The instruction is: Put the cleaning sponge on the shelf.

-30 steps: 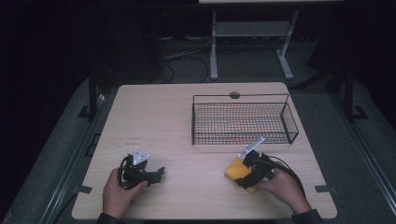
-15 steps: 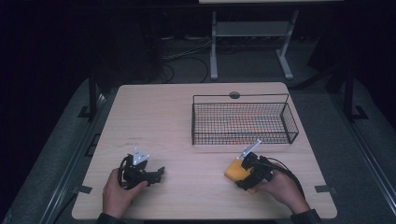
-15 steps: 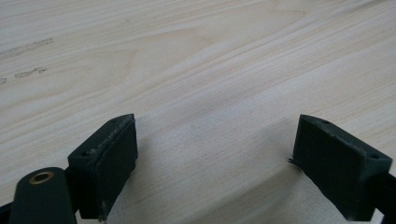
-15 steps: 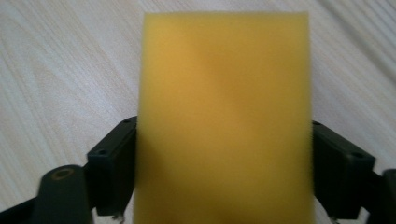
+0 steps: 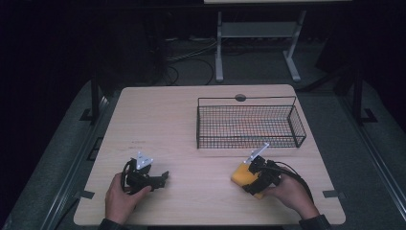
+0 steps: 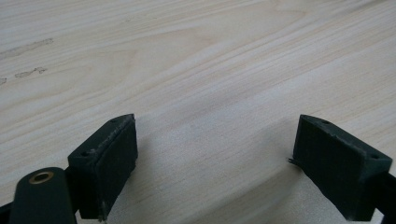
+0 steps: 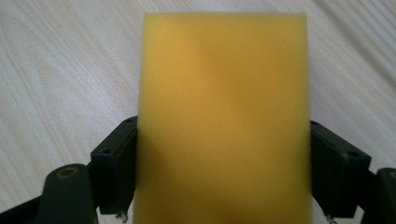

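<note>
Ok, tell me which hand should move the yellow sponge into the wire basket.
Right. The right gripper has its jaws on both sides of the yellow sponge, just closing on it, near the wire basket. The left gripper is open, far off.

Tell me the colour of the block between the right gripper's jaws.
Plain yellow, no pattern: the sponge-like block shows best in the right gripper view, between the right gripper jaws.

- The wire basket (image 5: pixel 249 125) sits on the table (image 5: pixel 163 120), toward its far right.
- Nearer the person, just in front of the basket, lies the sponge (image 5: pixel 240 173), between the jaws of the right gripper (image 5: pixel 250 178).
- Well apart at the near left, the left gripper (image 5: pixel 162 178) rests on the tabletop.
</note>
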`<control>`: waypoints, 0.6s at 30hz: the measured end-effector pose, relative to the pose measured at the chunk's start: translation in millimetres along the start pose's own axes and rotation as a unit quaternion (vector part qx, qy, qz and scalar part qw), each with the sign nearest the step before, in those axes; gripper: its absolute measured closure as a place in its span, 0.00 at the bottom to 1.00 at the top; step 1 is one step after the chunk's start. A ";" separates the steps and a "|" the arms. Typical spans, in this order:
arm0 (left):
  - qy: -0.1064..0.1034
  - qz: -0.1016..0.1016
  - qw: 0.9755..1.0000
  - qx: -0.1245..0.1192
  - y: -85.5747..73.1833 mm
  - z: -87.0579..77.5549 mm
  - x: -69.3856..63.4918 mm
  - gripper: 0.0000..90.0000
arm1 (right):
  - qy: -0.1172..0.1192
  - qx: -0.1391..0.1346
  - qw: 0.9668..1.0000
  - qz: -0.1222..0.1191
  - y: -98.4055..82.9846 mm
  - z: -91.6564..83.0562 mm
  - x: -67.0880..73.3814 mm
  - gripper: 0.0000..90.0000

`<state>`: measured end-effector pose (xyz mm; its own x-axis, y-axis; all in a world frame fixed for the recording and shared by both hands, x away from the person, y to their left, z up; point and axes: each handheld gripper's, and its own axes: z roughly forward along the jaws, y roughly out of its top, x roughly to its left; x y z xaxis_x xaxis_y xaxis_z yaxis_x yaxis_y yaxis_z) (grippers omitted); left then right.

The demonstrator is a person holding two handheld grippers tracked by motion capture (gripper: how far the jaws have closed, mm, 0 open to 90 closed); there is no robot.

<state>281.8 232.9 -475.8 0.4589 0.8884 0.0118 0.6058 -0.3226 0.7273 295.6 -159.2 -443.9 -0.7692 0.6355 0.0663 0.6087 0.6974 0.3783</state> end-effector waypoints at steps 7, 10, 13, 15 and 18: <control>0.000 0.000 1.000 0.000 0.0 0.0 0.0 0.15 | 0.000 -0.004 1.000 0.005 -0.6 -7.9 -3.2 0.24; 0.000 0.000 1.000 0.000 0.0 0.0 0.0 0.15 | -0.001 -0.006 1.000 0.005 -0.9 -11.4 -5.1 0.24; 0.000 0.000 1.000 0.000 0.0 0.0 0.0 0.15 | -0.003 -0.009 1.000 0.007 -1.1 -16.0 -7.0 0.24; 0.000 0.000 1.000 0.000 0.0 0.0 0.0 0.15 | -0.001 -0.010 1.000 0.007 -1.2 -19.3 -8.4 0.24; 0.000 0.000 1.000 0.000 0.0 0.0 0.0 0.15 | -0.002 -0.013 1.000 0.012 -1.0 -25.0 -10.8 0.24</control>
<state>281.8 232.9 -475.8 0.4588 0.8884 0.0116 0.6057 -0.3223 0.7274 298.5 -175.0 -421.9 -0.7540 0.6529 0.0713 0.6212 0.6737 0.4003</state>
